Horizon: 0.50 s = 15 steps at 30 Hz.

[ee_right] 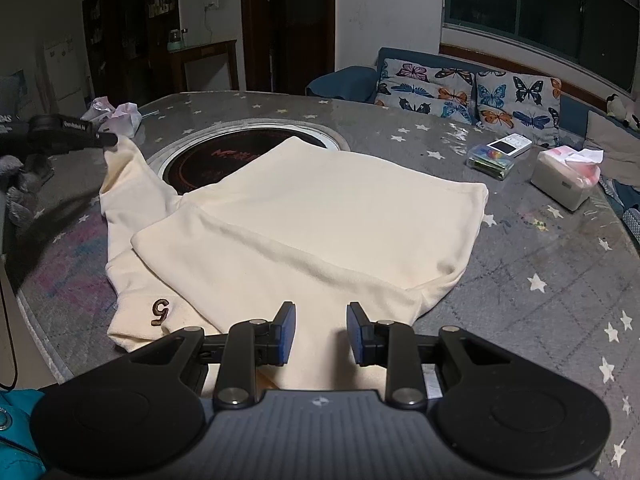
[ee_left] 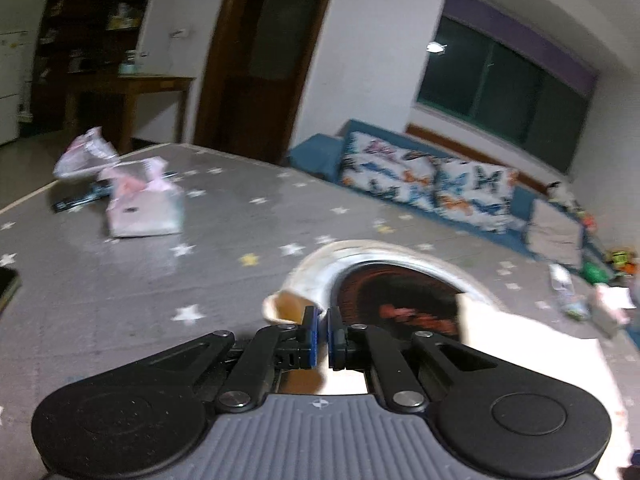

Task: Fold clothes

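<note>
A cream sweatshirt (ee_right: 320, 220) lies partly folded on the grey star-patterned table (ee_right: 540, 272), its body doubled over and a sleeve with a brown "6" at the front left. My left gripper (ee_right: 110, 140) is shut on the end of the other sleeve (ee_right: 124, 168) and holds it lifted at the table's left. In the left wrist view my left gripper (ee_left: 323, 334) pinches cream fabric (ee_left: 296, 300). My right gripper (ee_right: 321, 334) is open and empty, just above the sweatshirt's near edge.
A round black cooktop (ee_right: 224, 160) with a metal ring is set in the table, partly under the sweatshirt. A tissue pack (ee_right: 566, 178), a phone on a small box (ee_right: 500, 154) and pink bags (ee_right: 116, 116) lie on the table. A sofa with butterfly cushions (ee_right: 468, 94) stands behind.
</note>
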### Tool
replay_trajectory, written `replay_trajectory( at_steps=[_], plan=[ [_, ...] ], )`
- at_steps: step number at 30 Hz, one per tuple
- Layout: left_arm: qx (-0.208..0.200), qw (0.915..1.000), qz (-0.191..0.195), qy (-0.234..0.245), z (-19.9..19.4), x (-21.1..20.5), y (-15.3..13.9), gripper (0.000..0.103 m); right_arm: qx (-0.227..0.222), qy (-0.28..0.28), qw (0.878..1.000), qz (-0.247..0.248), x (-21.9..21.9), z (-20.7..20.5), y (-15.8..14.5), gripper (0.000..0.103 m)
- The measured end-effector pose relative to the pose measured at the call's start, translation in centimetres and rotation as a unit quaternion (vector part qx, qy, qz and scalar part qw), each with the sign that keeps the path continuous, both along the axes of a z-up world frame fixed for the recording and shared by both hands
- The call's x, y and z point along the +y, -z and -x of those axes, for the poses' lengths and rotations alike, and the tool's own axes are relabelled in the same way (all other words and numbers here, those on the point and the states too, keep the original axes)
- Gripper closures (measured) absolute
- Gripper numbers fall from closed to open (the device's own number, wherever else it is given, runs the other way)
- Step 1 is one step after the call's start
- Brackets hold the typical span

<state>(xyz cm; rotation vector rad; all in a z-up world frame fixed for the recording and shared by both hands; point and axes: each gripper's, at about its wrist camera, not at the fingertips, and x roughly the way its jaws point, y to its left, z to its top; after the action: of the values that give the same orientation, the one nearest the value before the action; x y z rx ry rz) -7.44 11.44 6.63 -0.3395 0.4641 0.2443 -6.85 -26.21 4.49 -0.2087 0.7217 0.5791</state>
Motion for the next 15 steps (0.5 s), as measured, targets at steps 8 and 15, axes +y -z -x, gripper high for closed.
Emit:
replay_trajectory(
  at_steps=[8,15],
  plan=[
    [-0.045,0.9883,0.038,0.141,0.7,-7.4,-3.6,0.098,-0.004,0.011,1.000,-0.011,-0.7,0.1,-0.2,0.076],
    [-0.055,0.9631,0.062,0.256,0.0,-14.6,-3.8,0.098,0.001,0.037,0.999,-0.025,-2.2,0.0,-0.2,0.076]
  ],
)
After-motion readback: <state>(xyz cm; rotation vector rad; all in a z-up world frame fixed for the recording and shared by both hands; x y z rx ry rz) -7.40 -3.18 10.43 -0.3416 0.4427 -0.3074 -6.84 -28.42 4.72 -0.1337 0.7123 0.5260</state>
